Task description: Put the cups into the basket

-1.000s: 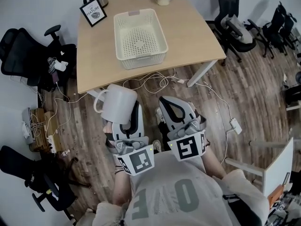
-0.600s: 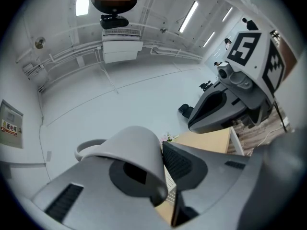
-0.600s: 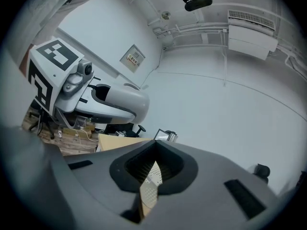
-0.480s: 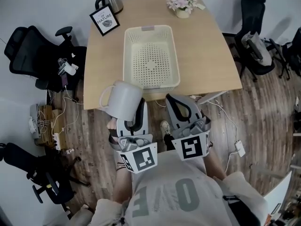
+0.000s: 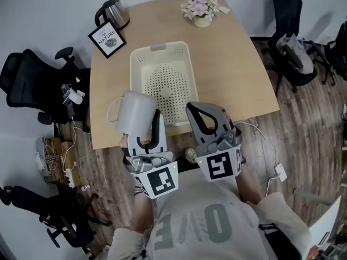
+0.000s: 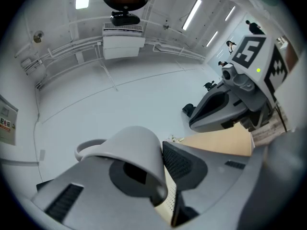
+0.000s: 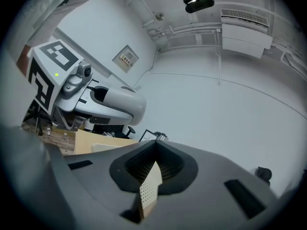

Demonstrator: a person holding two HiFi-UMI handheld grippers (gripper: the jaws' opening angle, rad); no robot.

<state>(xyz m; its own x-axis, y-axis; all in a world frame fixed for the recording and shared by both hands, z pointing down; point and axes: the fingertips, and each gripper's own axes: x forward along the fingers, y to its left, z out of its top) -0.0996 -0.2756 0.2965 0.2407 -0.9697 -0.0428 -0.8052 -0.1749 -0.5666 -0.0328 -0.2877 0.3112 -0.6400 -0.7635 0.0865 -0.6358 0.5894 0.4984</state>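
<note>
A white cup with a loop handle on its left hangs over the near left part of the wooden table, beside the basket's near left corner. My left gripper is shut on the cup's wall; in the left gripper view the cup sits tilted, one jaw inside it and the other outside, at my left gripper. The cream perforated basket lies empty on the table. My right gripper is shut with nothing in it, above the basket's near right corner.
A kettle, a framed picture and a pot of flowers stand along the table's far side. Black office chairs stand to the left and others to the right. Cables lie on the wooden floor.
Both grippers and the held cup have come forward from above the floor to above the table's near edge and the basket. Neither grip has changed.
</note>
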